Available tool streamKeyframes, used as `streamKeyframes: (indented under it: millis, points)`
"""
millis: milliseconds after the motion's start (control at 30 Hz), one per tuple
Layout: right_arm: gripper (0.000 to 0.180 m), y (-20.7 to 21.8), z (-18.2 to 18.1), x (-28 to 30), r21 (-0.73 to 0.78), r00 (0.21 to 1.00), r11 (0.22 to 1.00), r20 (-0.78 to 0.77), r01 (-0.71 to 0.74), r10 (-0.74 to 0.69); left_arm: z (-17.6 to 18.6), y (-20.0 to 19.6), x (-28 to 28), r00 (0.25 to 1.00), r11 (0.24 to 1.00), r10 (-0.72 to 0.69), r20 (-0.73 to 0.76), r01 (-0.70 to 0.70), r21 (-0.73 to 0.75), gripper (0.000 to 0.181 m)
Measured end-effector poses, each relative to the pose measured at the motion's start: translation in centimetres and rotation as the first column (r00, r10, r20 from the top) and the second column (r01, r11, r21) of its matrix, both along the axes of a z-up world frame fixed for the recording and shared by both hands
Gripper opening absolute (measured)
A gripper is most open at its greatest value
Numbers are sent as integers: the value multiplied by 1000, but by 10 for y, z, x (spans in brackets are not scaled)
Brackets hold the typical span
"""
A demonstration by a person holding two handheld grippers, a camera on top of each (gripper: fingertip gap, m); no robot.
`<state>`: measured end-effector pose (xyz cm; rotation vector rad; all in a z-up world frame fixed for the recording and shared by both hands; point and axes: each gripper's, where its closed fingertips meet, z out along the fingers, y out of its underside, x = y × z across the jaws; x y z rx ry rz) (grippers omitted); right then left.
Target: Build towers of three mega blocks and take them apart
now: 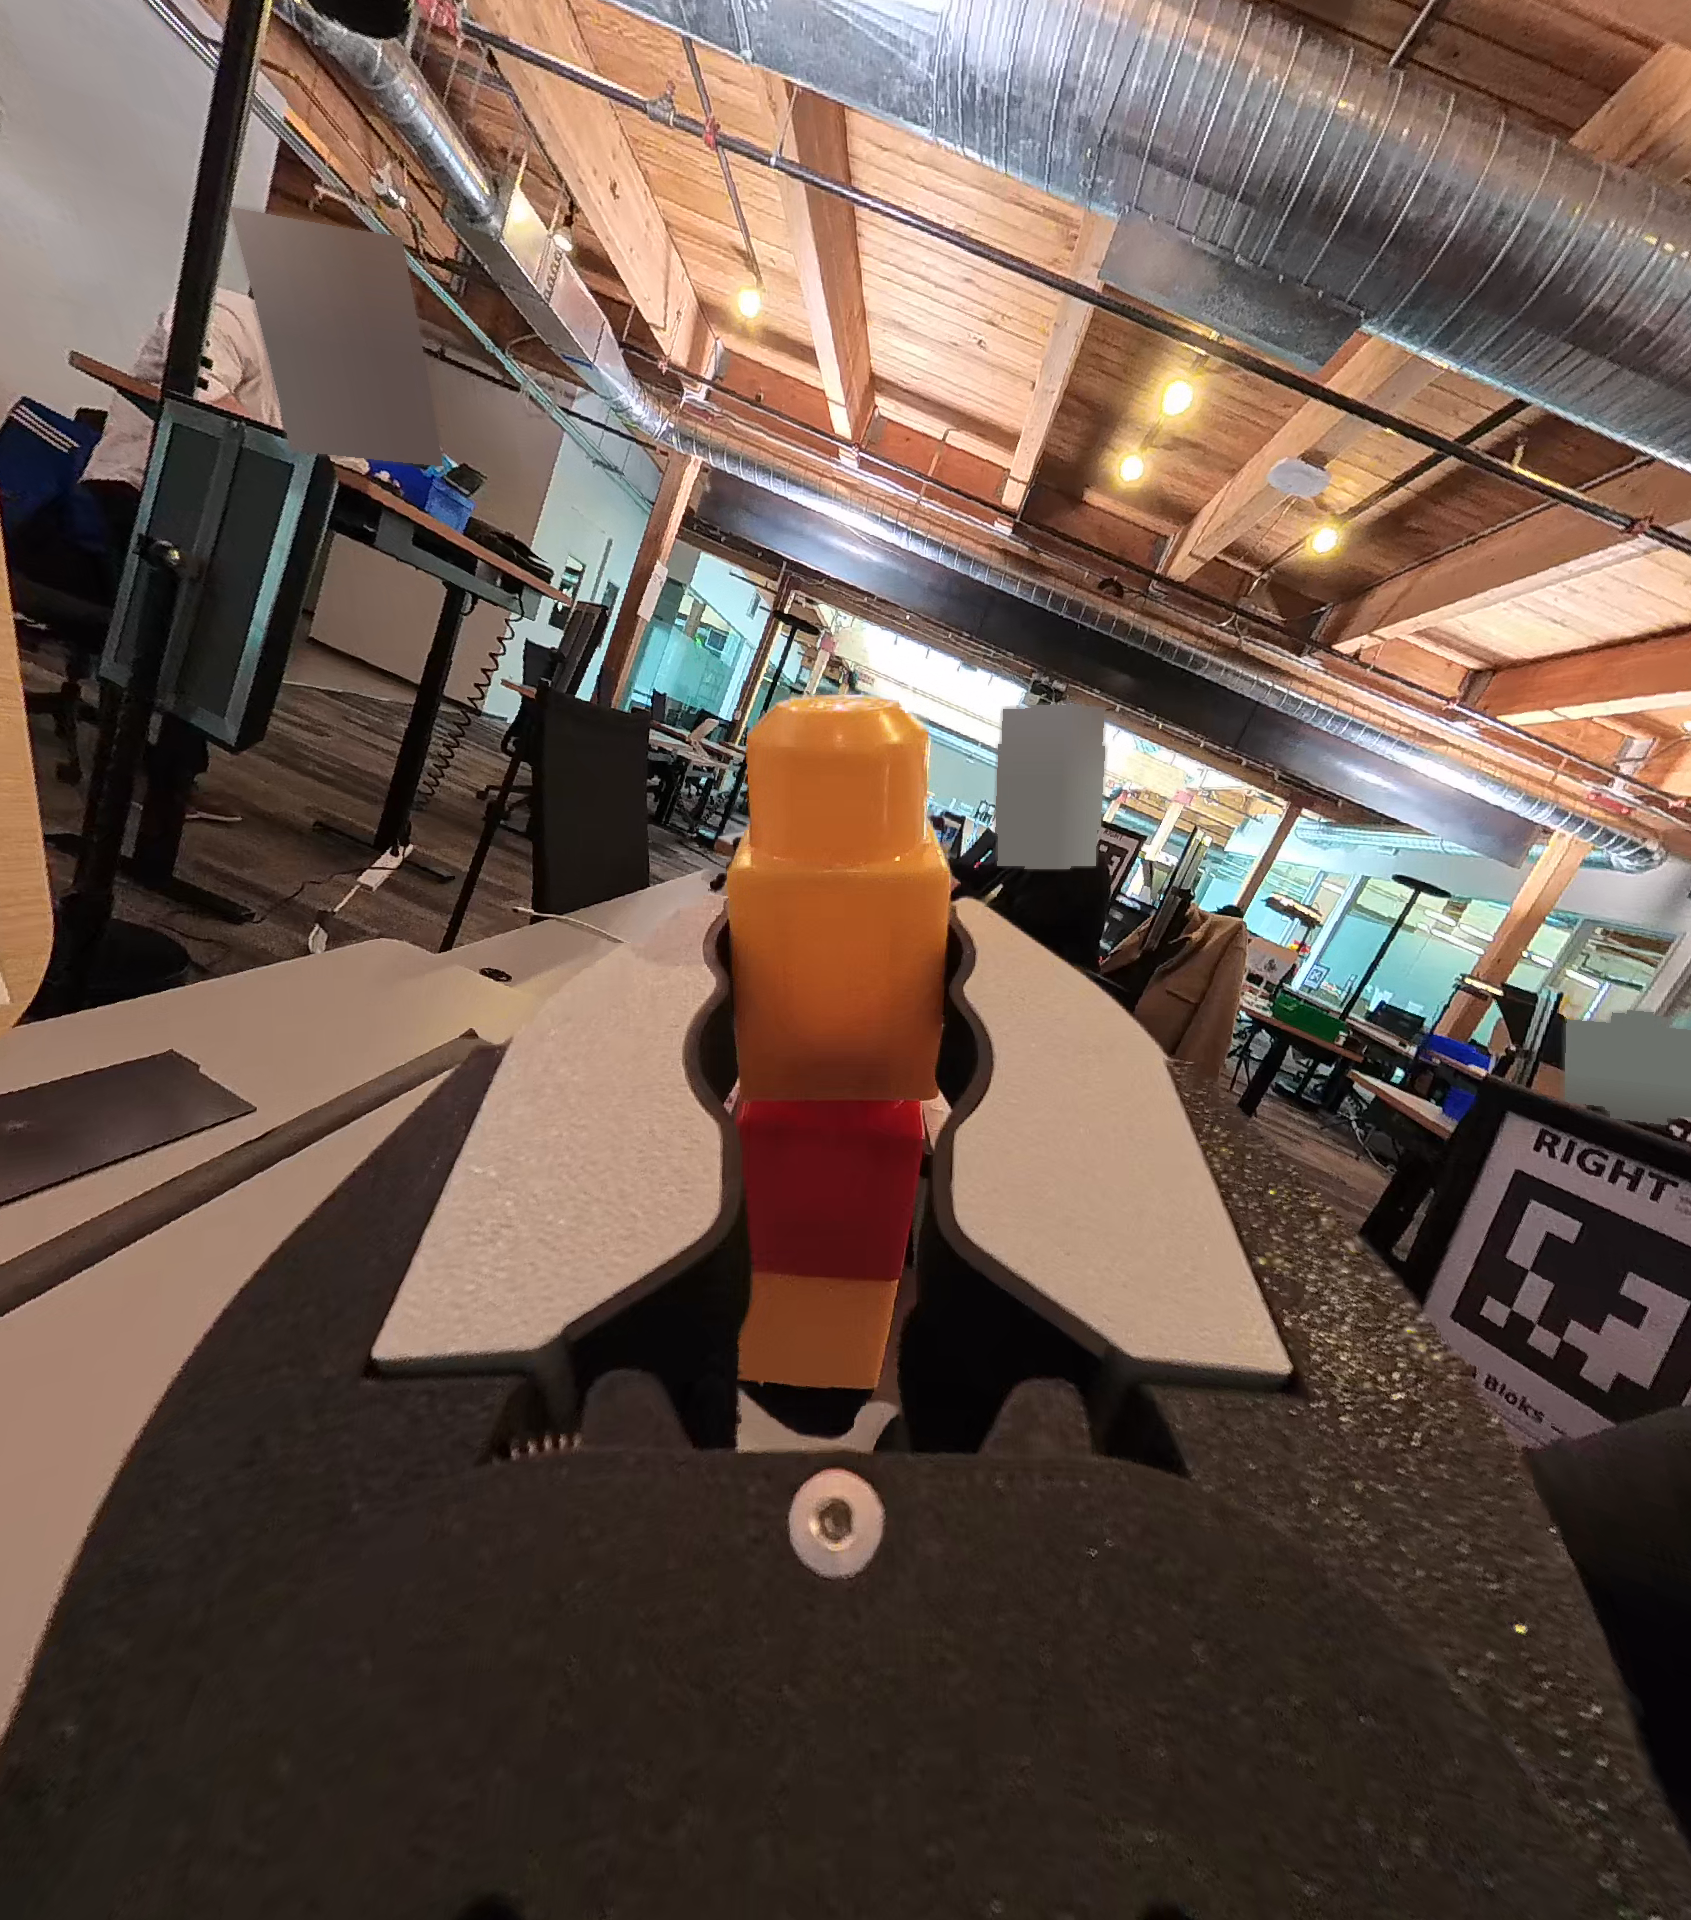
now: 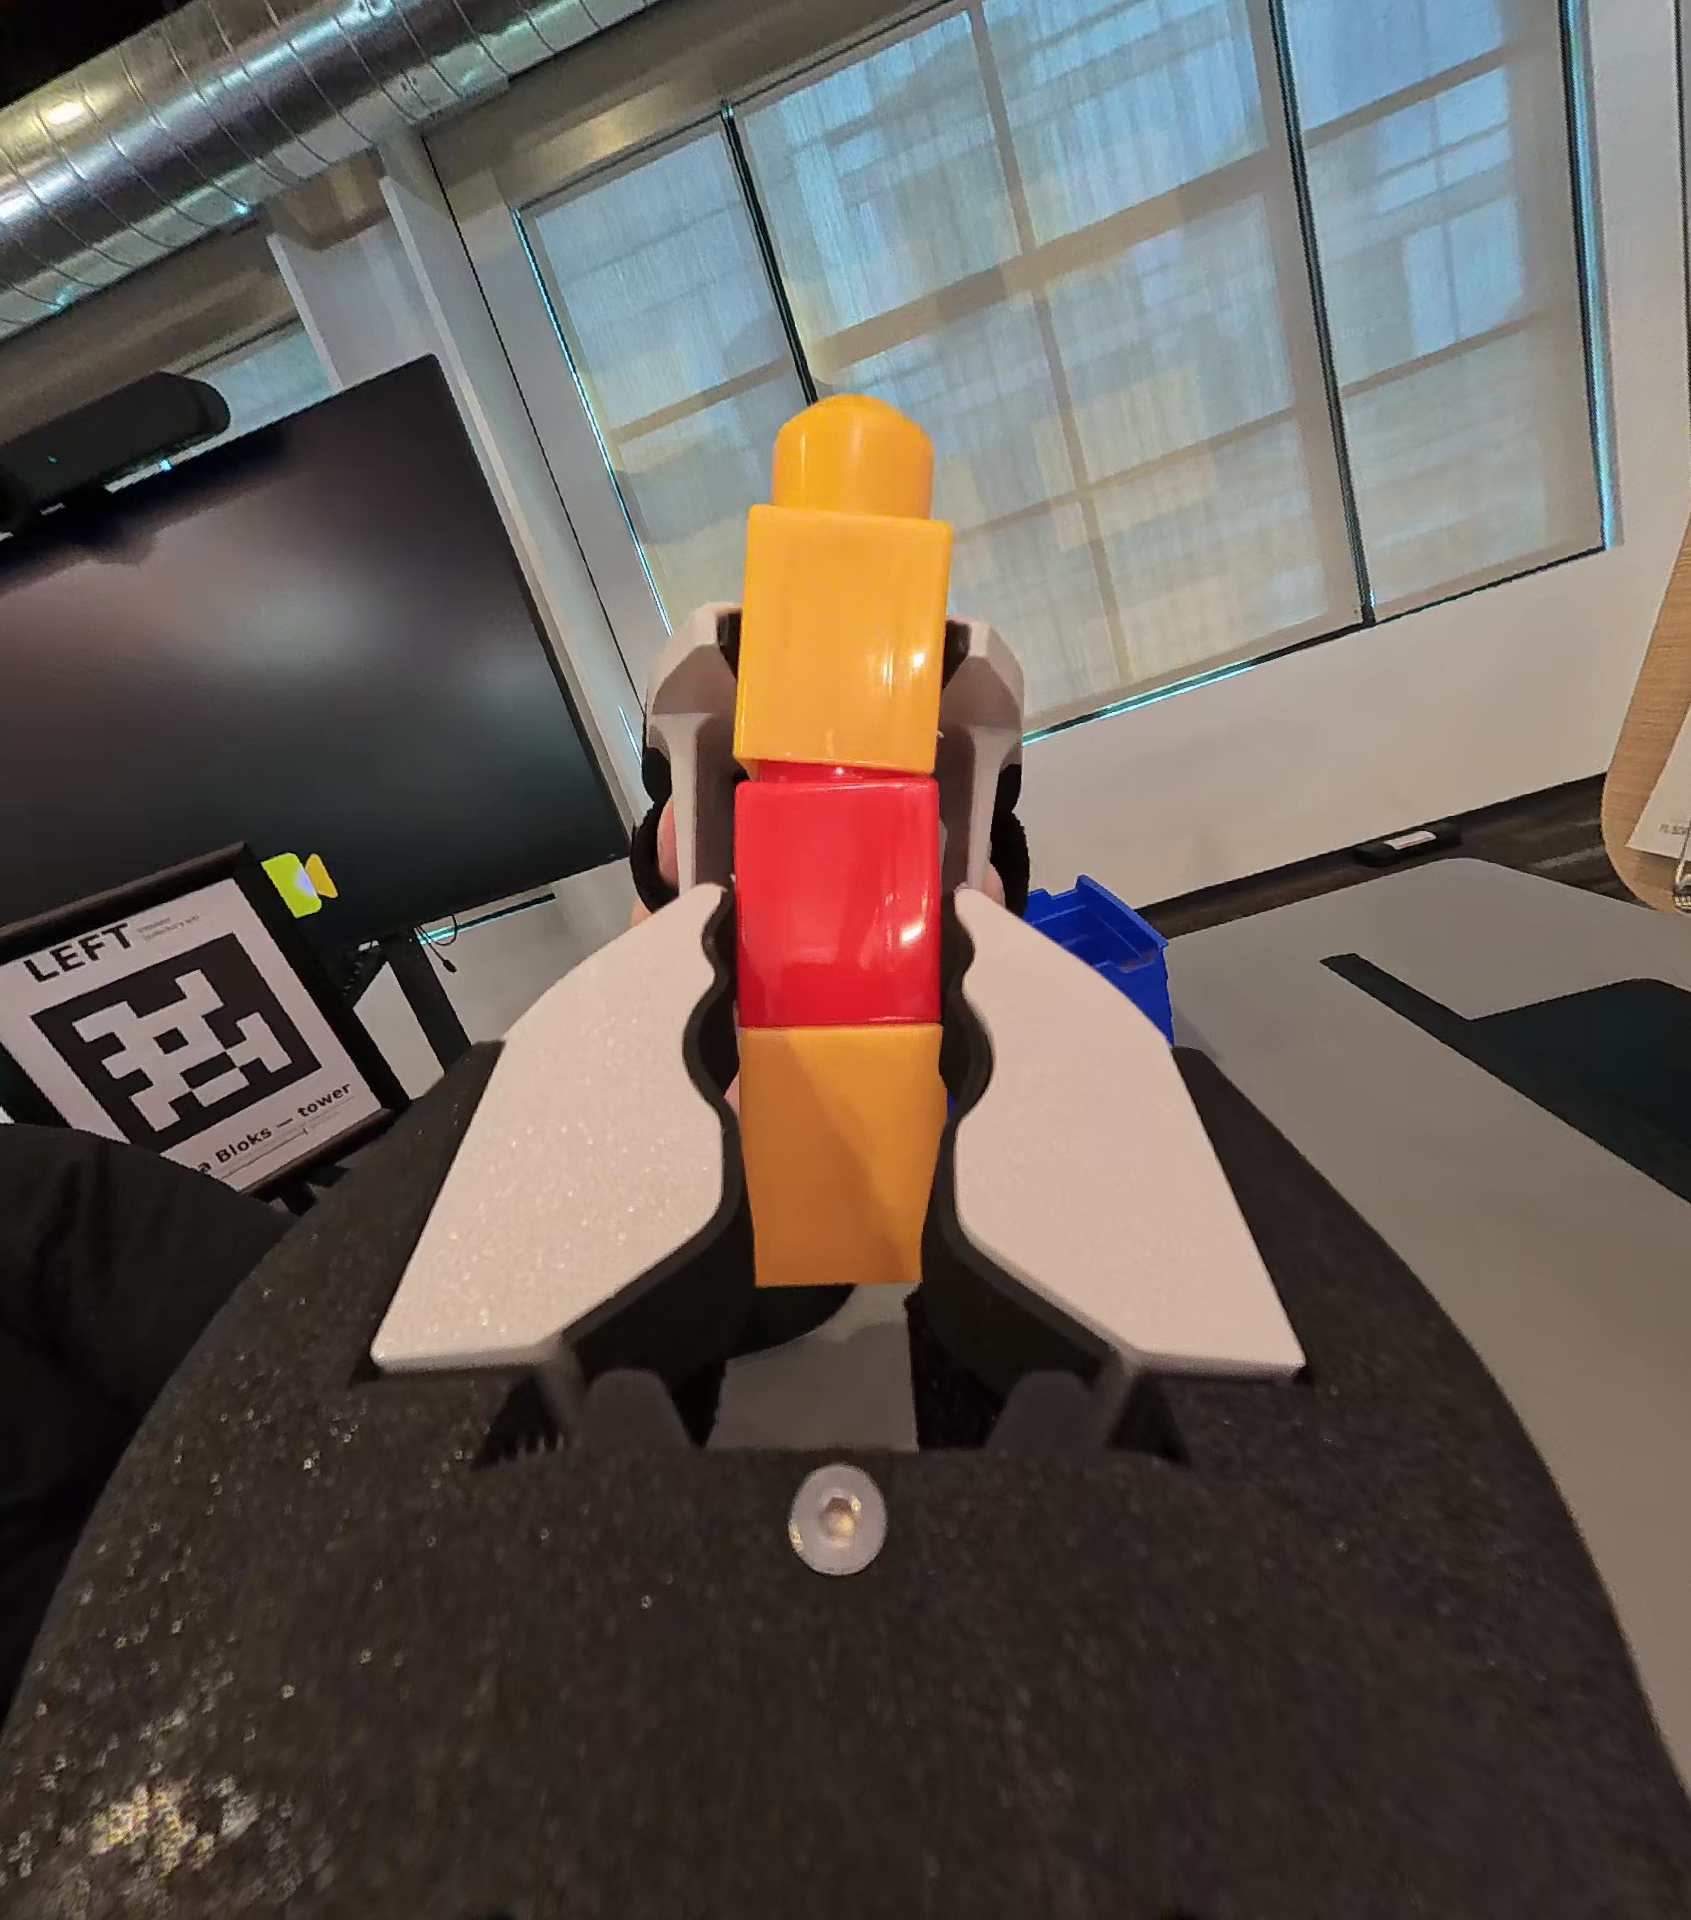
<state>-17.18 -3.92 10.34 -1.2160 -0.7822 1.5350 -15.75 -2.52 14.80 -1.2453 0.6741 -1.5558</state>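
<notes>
Mega blocks form one tower of three, held in the air between both grippers with its long axis upright and the round stud of the top orange block (image 1: 836, 966) pointing toward the ceiling. Beneath it sit a red block (image 2: 836, 899) and a bottom orange block (image 2: 836, 1153). A thin gap shows between the top orange block and the red one. The left gripper (image 1: 836, 997) is closed on the top orange block, its grey fingers (image 1: 581, 1164) pressed against both sides. The right gripper (image 2: 836, 1049) is closed lower down, clamping the red and bottom orange blocks. Around them lie a grey table (image 2: 1443, 1091), a blue bin (image 2: 1095, 951) just behind the tower, and a framed marker sign (image 2: 166, 1039) at the side.
</notes>
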Motion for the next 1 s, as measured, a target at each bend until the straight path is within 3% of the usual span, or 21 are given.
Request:
streamKeyframes:
  millis: [333, 1000]
  points:
    - [35, 3, 5, 0, 12, 997, 999, -65, 47, -46, 4, 3, 1, 997, 999, 33, 67, -33, -3, 36]
    - [35, -3, 7, -3, 7, 997, 1000, -83, -3, 4, 1, -7, 0, 999, 998, -23, -24, 24, 56, 36]
